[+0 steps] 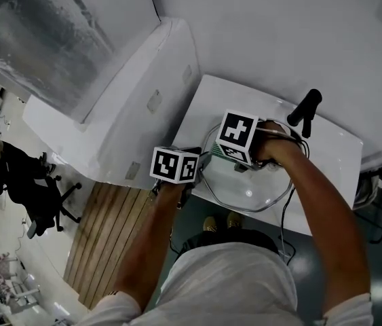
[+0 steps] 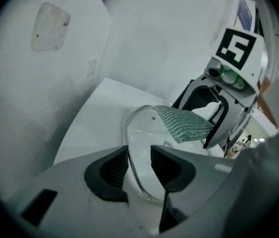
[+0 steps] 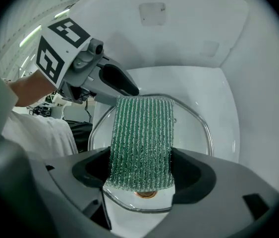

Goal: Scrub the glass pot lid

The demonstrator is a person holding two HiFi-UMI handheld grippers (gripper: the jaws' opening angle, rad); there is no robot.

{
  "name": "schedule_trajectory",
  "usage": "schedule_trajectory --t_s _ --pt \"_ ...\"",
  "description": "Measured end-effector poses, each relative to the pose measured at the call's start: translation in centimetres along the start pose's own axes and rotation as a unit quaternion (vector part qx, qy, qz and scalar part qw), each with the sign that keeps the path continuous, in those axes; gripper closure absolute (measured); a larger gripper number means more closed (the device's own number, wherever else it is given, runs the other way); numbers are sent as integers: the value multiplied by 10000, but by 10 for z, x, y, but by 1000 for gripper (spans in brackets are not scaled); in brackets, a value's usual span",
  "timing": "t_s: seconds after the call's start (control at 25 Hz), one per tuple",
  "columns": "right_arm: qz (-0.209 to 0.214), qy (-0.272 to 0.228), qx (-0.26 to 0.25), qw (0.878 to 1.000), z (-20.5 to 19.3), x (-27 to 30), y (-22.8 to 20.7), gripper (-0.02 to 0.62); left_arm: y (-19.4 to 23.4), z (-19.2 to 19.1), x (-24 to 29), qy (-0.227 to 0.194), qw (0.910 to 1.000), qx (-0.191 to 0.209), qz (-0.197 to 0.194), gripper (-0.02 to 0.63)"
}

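The round glass pot lid with a metal rim (image 1: pixel 239 186) lies flat on the white desk (image 1: pixel 330 156), about its middle and somewhat nearer the near edge. The left tool (image 2: pixel 139 165) is set astride the lid's rim at the side towards the desk's left edge. Its jaws stand apart, one pad outside the rim and one over the glass, and neither pad is seen to press on it. It is judged to be steadying the lid rather than pinching it.

The right tool (image 3: pixel 141 171) is closed on a green ribbed scouring cloth (image 3: pixel 141 130), which is held over the middle of the lid. Whether the cloth touches the glass cannot be told.

Grasping the cloth and bracing the lid appear done. No foam or wet streaks are seen, so the scrubbing is judged to be at an early stage, with most of the glass and the rim still to be covered.
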State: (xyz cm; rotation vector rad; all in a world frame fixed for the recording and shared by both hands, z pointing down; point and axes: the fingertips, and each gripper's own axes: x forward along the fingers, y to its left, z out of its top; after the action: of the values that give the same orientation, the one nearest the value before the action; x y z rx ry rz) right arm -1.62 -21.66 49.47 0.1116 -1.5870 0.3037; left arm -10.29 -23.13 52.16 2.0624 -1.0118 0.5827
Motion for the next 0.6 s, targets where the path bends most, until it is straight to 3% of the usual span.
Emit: schedule_trajectory --t_s 0.32,0.6 --pt "119 -547 602 9966 -17 -8 -7 247 0 -1 0 -14 10000 14 18 456" --pt "196 -1152 1448 9825 -57 -13 -15 247 0 -1 1 20 10000 61 40 456"
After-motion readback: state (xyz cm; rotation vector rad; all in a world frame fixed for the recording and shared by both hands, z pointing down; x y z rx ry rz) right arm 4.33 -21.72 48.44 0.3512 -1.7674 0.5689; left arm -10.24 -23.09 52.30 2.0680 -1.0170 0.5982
